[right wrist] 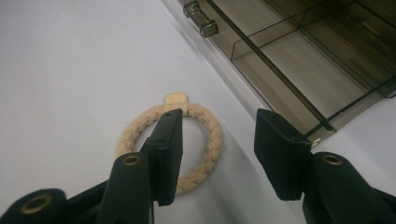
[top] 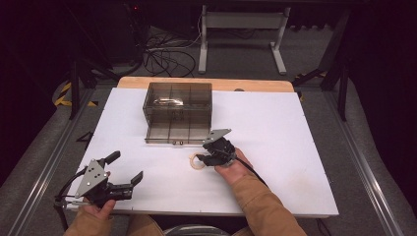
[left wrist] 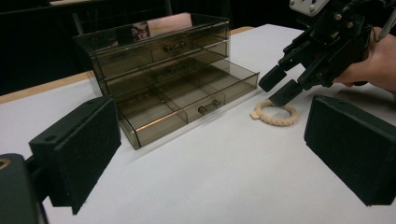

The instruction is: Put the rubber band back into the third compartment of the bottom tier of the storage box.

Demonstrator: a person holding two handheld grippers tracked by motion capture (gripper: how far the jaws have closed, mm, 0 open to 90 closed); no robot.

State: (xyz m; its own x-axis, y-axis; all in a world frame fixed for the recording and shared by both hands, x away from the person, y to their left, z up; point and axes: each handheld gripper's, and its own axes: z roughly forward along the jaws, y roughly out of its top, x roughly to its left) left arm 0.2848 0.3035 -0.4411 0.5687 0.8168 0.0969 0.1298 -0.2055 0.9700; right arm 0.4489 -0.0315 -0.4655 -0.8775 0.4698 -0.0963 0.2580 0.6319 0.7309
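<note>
A cream braided rope ring (top: 195, 162) (left wrist: 280, 121) (right wrist: 211, 135) with a small tag lies flat on the white table, just in front of the drawer box. My right gripper (top: 201, 158) (left wrist: 276, 89) (right wrist: 219, 116) points down at it. One jaw stands inside the ring and the other outside, so the ring's near arc lies between the pads with gaps on both sides. My left gripper (top: 127, 167) (left wrist: 210, 149) rests at the front left of the table, open wide, nothing between its pads (left wrist: 88, 140).
A smoky clear drawer box (top: 177, 98) (left wrist: 159, 51) stands at the table's middle back, its bottom drawer (top: 177, 132) (left wrist: 187, 100) (right wrist: 299, 70) pulled out toward me, compartments showing. The white table (top: 275, 128) stretches wide to the right. Beyond its far edge are cables and a stand.
</note>
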